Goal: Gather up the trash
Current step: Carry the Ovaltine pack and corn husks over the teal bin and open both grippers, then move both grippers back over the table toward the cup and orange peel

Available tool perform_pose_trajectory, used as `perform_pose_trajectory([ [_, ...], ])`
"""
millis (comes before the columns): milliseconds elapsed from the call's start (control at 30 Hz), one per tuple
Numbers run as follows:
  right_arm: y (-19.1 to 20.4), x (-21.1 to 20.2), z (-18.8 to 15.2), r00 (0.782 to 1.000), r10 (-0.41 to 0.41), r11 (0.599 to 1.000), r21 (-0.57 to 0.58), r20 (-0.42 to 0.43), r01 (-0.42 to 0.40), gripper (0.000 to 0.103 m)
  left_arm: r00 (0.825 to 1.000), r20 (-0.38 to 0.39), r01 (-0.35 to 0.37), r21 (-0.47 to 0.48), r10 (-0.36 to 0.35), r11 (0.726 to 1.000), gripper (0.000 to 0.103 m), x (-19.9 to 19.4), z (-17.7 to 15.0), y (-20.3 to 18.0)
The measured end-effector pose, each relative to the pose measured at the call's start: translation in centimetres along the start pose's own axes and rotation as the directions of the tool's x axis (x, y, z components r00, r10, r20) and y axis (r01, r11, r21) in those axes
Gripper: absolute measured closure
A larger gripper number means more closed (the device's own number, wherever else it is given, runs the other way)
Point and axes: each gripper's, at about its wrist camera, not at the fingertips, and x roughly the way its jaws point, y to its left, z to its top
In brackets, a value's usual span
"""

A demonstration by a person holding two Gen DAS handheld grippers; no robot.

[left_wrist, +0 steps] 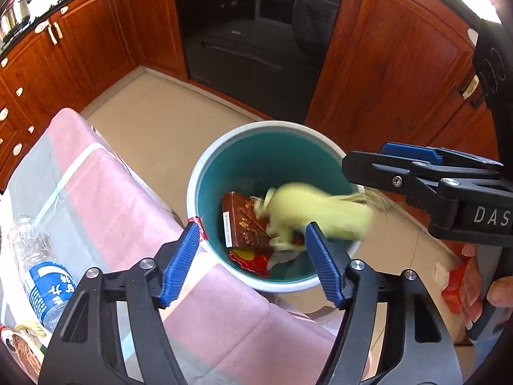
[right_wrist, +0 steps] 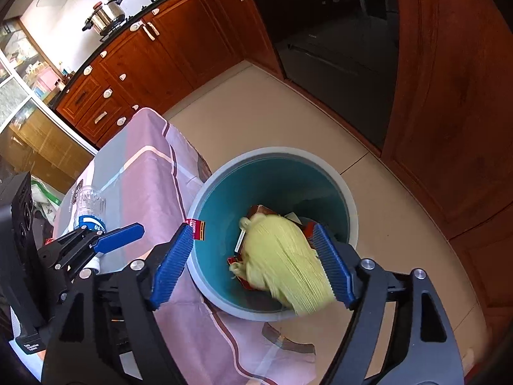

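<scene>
As seen along the left wrist, nearest of all: left gripper (left_wrist: 251, 227), blue pads (left_wrist: 179, 256) spread wide, nothing pressed between them. Hangs tilted down over the near rim of the bin (left_wrist: 198, 173), one pad above the cloth edge and the other above the bin mouth. Same for the right gripper (right_wrist: 251, 226) in its own view: jaws apart, gripping nothing. Just beside its right-hand pad (right_wrist: 333, 266), a pale yellow stringy bundle (right_wrist: 282, 266), smeared by motion blur; cannot tell whether touching that pad or free of it. Sits at the near side of the bin mouth, partly over the rim, above the trash inside. Lower in the teal interior: a brown box (left_wrist: 243, 221) leaning toward the wall, and under it a red wrapper (left_wrist: 250, 261). At the rim on the table side, a small red label (left_wrist: 197, 224). Just beside the bin, on the left, a table under a pink and grey cloth (left_wrist: 112, 192); on the cloth, a clear plastic bottle (left_wrist: 38, 256) with a blue label, lying on its side. At the right edge of the left wrist view, a hand (left_wrist: 481, 282) around the handle of the right gripper. Behind the bin, beige floor tiles (left_wrist: 160, 106), then red-brown wooden cabinets (left_wrist: 96, 32) and a black oven front (left_wrist: 256, 48). Farthest, on the stove, a steel pot (right_wrist: 105, 16) with its lid.
</scene>
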Motion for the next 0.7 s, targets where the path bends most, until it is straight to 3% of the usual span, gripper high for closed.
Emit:
perform_pose_trajectory([
  [167, 0.7, -0.8, 0.0, 1.000, -0.009, 1.000, 0.008, 0.005, 0.009, 0.018, 0.999, 0.015, 0.028, -0.023, -0.028, 0.999, 0.018, -1.5, -0.6, 0.0],
  [333, 1.7, -1.8, -0.3, 1.000, -0.030, 0.999, -0.012, 0.004, 0.030, 0.016, 0.998, 0.047, 0.031, -0.027, -0.029, 0.999, 0.006, -3.4, -1.7, -0.3],
  [700, 5.4, -5.5, -2.0, 0.999, -0.024, 0.998, -0.055, 0.035, 0.026, 0.014, 0.992, 0.116, 0.065, -0.073, -0.056, 0.995, 0.004, -8.2, -3.9, 1.2],
])
